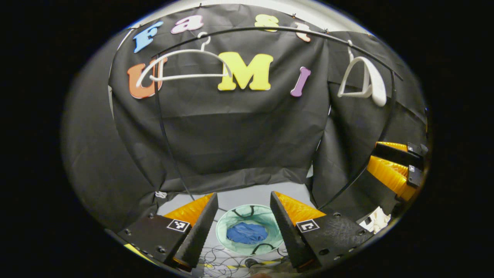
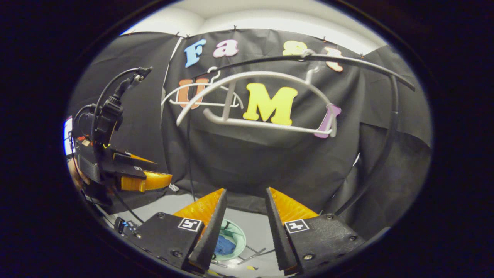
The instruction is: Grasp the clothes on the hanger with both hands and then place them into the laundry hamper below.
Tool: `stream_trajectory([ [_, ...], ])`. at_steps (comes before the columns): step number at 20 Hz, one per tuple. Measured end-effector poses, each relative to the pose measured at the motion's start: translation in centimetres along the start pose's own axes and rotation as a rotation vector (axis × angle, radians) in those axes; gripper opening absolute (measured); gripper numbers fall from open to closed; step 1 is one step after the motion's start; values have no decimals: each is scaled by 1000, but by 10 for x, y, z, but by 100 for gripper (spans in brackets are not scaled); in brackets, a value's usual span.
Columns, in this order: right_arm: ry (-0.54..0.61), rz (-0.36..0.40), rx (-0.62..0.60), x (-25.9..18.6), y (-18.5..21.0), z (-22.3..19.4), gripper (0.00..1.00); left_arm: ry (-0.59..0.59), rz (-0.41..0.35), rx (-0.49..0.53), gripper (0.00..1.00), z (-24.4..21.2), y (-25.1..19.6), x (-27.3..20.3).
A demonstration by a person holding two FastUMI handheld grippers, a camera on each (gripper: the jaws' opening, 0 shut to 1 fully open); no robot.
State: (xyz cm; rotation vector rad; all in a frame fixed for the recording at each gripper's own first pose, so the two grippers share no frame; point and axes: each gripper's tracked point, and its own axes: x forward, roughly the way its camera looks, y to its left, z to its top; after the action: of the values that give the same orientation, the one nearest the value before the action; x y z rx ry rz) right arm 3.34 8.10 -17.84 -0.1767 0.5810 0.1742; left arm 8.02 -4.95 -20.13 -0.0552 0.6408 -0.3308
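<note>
left gripper [image 1: 241, 227]: jaws are being held apart, nothing between the fingers; it is also being seen from the side in the right gripper view [image 2: 148, 181], where the jaw gap cannot be told.
right gripper [image 2: 245, 226]: jaws are being held apart, nothing clamped; in the left gripper view its orange fingers are being seen at the right edge [image 1: 393, 166].
clothes [image 1: 247, 233]: a blue garment is lying bunched inside the hamper, well below both grippers; it is being framed between the left gripper's fingers, not touched by either finger. In the right gripper view [image 2: 225, 244] it is being partly hidden behind the left finger of that gripper.
laundry hamper [image 1: 225, 220]: pale green, round, open top, black handles at the rim; it is standing on the grey floor [image 1: 247, 195], under the rail.
hangers: two white hangers are hanging bare on the rail. near hanger [image 2: 266, 123] is being seen large and tilted in the right gripper view; in the left gripper view it is turned nearly edge-on at upper right [image 1: 364, 79]. far hanger [image 1: 185, 63] is hanging flat against the wall cloth at upper left.
rail [image 1: 270, 29]: black bar, arching over the booth, with black side posts running down to the floor.
cables [image 1: 227, 262]: thin wires are lying tangled on the floor just beside the hamper.
</note>
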Motion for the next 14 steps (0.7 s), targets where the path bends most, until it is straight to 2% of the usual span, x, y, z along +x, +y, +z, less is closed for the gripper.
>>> stream_trajectory([
  [2, -34, -11, 1, -10, -11, 8, 74, -34, 11, 11, 85, 12, -6, -14],
  [3, -47, -14, 1, -13, -15, 11, 77, -50, 15, 17, 93, 17, -9, -19],
  [4, -56, -15, 0, -16, -20, 15, 77, -62, 19, 24, 93, 21, -12, -23],
  [6, -79, -16, 0, -20, -24, 22, 87, -90, 39, 42, 93, 30, -15, -27],
  [10, -131, -16, 8, -32, -37, 37, 90, -156, 66, 60, 92, 50, -21, -45],
  [11, -146, -19, 7, -34, -40, 43, 92, -177, 72, 60, 95, 57, -23, -50],
  [12, -164, -24, 8, -38, -44, 49, 92, -200, 76, 59, 92, 64, -24, -54],
  [13, -183, -28, 9, -42, -48, 55, 85, -225, 76, 56, 92, 72, -25, -59],
  [14, -202, -29, 12, -46, -49, 60, 85, -249, 75, 52, 92, 79, -27, -64],
])
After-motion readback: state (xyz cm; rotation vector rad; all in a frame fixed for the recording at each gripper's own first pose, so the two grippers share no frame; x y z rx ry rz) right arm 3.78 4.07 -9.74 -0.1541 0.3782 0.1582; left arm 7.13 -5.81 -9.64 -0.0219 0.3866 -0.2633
